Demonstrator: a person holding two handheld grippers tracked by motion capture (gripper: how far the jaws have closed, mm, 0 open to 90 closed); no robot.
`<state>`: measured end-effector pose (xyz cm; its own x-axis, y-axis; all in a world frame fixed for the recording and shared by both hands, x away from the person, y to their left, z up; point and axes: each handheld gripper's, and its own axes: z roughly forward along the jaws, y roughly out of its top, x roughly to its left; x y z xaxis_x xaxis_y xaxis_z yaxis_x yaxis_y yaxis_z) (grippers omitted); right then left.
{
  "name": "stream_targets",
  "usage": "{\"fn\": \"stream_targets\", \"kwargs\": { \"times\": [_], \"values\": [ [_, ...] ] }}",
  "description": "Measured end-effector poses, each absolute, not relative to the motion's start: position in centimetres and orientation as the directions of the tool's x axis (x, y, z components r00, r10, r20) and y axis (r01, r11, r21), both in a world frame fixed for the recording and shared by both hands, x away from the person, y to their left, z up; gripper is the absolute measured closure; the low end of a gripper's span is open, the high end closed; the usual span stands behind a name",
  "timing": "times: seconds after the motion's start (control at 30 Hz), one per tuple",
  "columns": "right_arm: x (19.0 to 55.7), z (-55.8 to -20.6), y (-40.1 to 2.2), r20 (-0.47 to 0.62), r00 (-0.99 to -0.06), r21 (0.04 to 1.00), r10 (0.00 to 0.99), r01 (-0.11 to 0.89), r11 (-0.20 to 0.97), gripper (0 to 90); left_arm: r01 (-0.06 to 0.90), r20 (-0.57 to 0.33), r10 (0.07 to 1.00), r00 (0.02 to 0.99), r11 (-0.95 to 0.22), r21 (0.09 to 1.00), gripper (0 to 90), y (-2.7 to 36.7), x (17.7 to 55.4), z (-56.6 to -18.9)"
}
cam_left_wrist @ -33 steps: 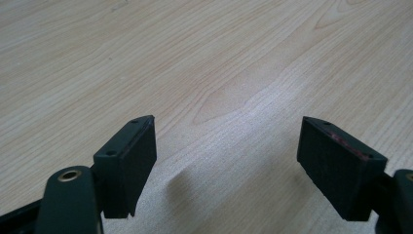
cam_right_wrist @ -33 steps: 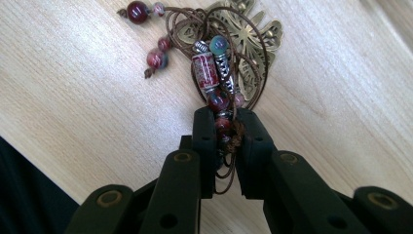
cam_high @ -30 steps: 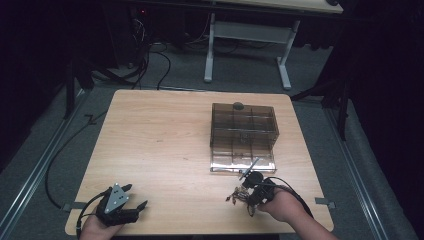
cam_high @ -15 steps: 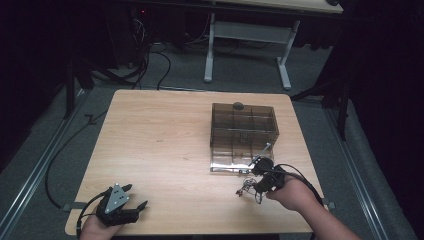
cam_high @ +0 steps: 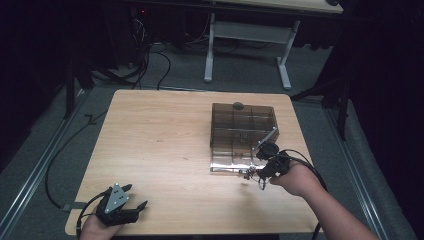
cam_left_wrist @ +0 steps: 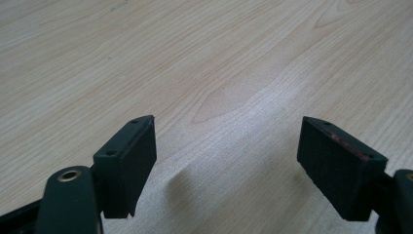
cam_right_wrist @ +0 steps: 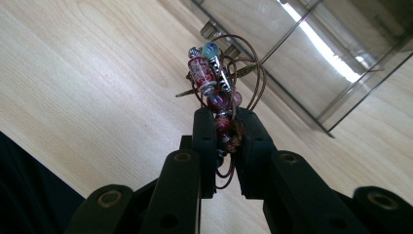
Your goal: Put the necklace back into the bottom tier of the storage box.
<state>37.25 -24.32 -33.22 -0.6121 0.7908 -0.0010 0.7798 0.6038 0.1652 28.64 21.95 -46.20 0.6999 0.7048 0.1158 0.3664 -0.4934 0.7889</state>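
A beaded bracelet (cam_right_wrist: 219,83) with red and clear beads on a brown cord sticks up between the jaws of my right gripper (cam_right_wrist: 226,126), which is shut on it. In the high view that gripper (cam_high: 260,172) hovers just in front of the near right corner of a smoky clear plastic organiser box (cam_high: 242,135) with several compartments. The bracelet (cam_high: 248,173) dangles at the gripper's left. My left gripper (cam_high: 131,200) rests at the table's near left corner, open, with bare wood between its pads (cam_left_wrist: 127,163).
The wooden table (cam_high: 160,140) has free room across its left and middle. A small dark knob (cam_high: 238,105) sits on the box's far edge. Cables and a white desk frame (cam_high: 247,35) lie on the floor beyond.
My right gripper has carried the bracelet forward and up, from the near edge to the box's near right corner. The left gripper has stayed put.
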Motion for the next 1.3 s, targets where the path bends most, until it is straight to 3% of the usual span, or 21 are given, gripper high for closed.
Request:
{"fn": "stream_targets", "kwargs": {
  "times": [0.83, 1.3],
  "values": [
    [41.7, -31.4, -23.1, -0.010, -0.608, 0.147, 0.794, 0.784, 0.603, 80.8, 0.367, 0.110, 0.700, 0.706, -0.494, 0.788, 22.4, 22.0, 28.7, -46.2],
    [44.3, -34.4, -22.0, -0.037, -0.622, 0.050, 0.782, 0.780, 0.623, 80.7, 0.363, 0.115, 0.698, 0.707, -0.498, 0.788, 22.4, 22.0, 28.6, -46.2]
  ]
}}
